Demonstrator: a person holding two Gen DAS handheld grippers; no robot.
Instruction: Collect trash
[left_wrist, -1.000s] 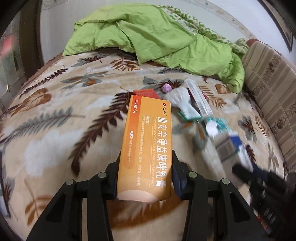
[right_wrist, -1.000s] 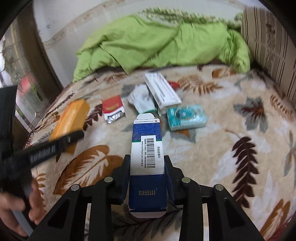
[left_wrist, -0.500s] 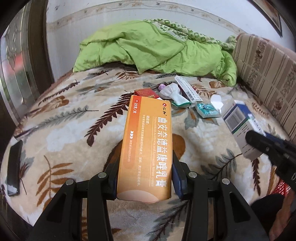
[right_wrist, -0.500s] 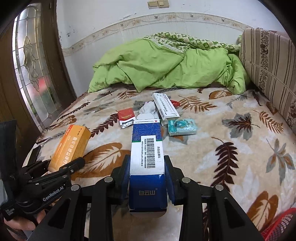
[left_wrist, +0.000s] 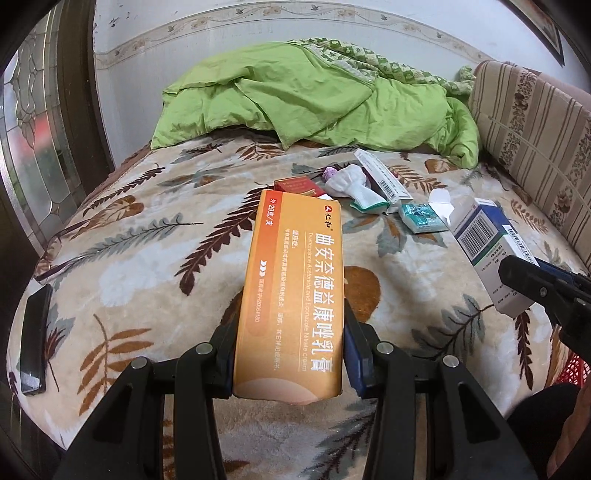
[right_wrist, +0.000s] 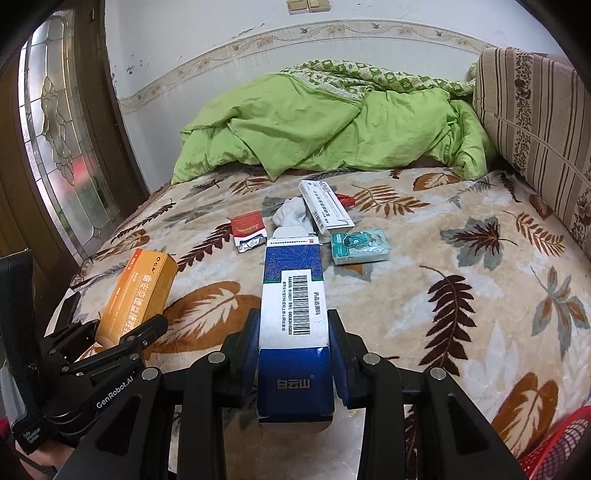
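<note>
On the leaf-print blanket (right_wrist: 461, 229) most of the trash is not yet collected, so we judge the task partway at best: two boxes are lifted, none visibly binned. Our left gripper (left_wrist: 290, 354) is clamped on the orange ointment box (left_wrist: 295, 280), both pads pressed against its long sides, box running from 6 toward 12 o'clock in the left wrist view. Our right gripper (right_wrist: 293, 358) is likewise clamped on the blue-and-white box (right_wrist: 293, 306), barcode face up, its open flap at the far end pointing to 12 o'clock. From the right wrist view we see the left gripper with its orange box at about 8 o'clock; from the left view the right gripper's box sits at about 3 o'clock. Left on the blanket, near 12 o'clock of both grippers and well apart from them: a red cigarette pack (right_wrist: 248, 229), a crumpled white tissue (right_wrist: 290, 214), a long white carton (right_wrist: 325, 206), a teal tissue packet (right_wrist: 360, 245), and a small red item (right_wrist: 345, 200) just behind the carton. A red basket (right_wrist: 557, 443) peeks in at 5 o'clock of the right view; we guess that's the bin, but can't tell for sure. A dark phone (left_wrist: 35, 328) lies at the blanket edge at 9 o'clock in the left view, probably not trash. Green quilt (right_wrist: 325, 125) is piled at the far end.
</note>
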